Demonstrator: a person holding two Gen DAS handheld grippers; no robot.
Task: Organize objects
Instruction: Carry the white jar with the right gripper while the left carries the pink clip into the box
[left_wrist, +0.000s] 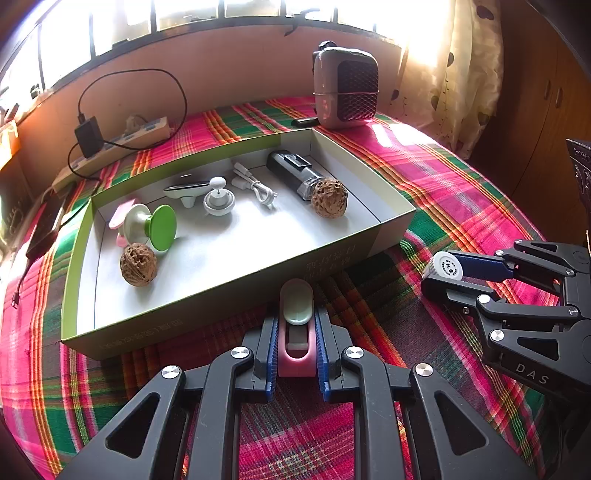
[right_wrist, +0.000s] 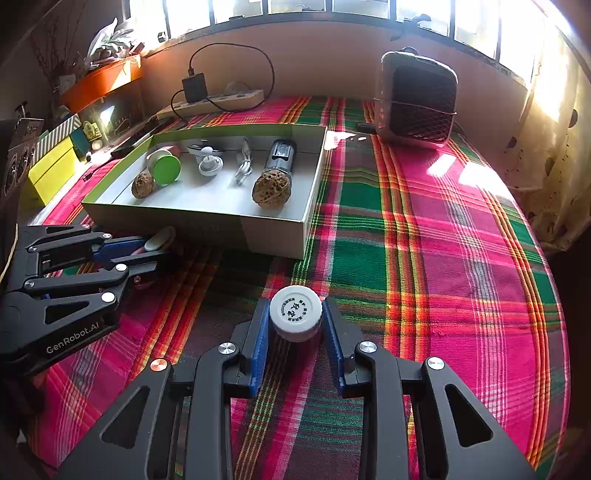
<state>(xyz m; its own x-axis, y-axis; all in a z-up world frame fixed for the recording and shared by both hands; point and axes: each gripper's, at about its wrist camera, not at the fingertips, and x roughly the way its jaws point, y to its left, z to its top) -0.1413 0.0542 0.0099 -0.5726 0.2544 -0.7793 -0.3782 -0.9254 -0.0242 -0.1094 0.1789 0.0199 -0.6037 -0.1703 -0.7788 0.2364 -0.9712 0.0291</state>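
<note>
pink clip (left_wrist: 296, 341) points lengthwise toward the box (left_wrist: 229, 291).

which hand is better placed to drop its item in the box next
Probably left. The left hand-held gripper grips the pink item right at the box front wall. The right hand-held gripper, holding the white-capped bottle, sits farther back.
</note>
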